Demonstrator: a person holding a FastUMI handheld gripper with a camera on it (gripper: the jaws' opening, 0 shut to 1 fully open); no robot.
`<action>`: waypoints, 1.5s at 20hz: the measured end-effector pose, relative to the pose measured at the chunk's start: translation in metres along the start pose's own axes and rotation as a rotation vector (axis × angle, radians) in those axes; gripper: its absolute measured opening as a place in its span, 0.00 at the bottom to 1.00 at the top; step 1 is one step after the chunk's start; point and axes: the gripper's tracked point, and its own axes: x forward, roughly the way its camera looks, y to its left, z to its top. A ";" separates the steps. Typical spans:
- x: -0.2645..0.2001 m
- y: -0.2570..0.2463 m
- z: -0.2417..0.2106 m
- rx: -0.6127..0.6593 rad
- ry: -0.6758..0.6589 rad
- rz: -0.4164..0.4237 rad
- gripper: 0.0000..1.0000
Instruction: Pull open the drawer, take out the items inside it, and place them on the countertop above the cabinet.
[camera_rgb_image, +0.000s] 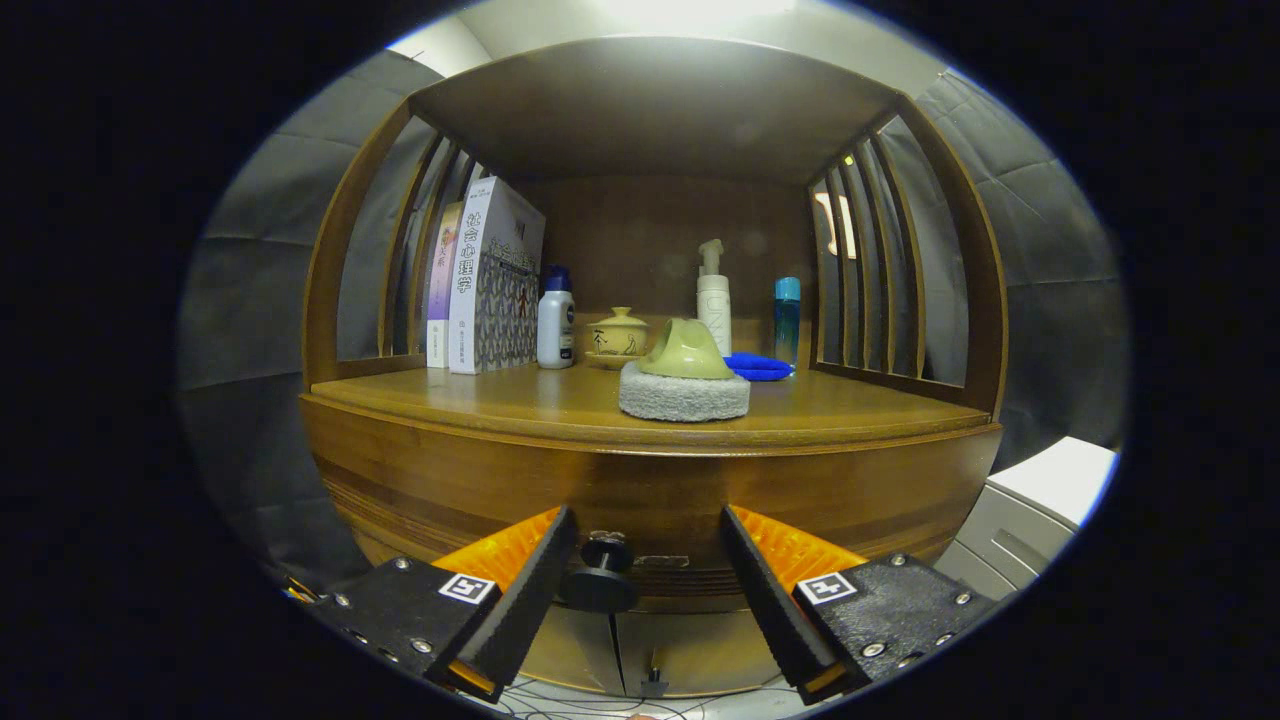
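Dim, warm light falls from a bright ceiling glare; the cabinet (640, 470) bows with fisheye distortion, its shelf back shadowed, focus sharp.

Hand-held gripper (648, 585) fingers spread wide; black drawer knob (600, 577) sits in the gap, nearer left finger, w/ room to its right. Tabletop (480, 400) front-left, lower centre of frame, is bare. Scrubber (685, 378) blocks centre front; books (487, 280), bottles, blue cloth (757, 366) crowd the back.

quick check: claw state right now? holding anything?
Claw: open, holding nothing. The black drawer knob sits between its fingers, close to the left one; neither finger presses on it.
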 end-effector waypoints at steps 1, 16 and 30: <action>-0.001 0.002 0.000 0.003 -0.002 0.000 0.94; -0.138 -0.025 0.134 0.072 -0.177 0.047 0.94; -0.231 0.000 0.139 0.090 -0.206 0.172 0.94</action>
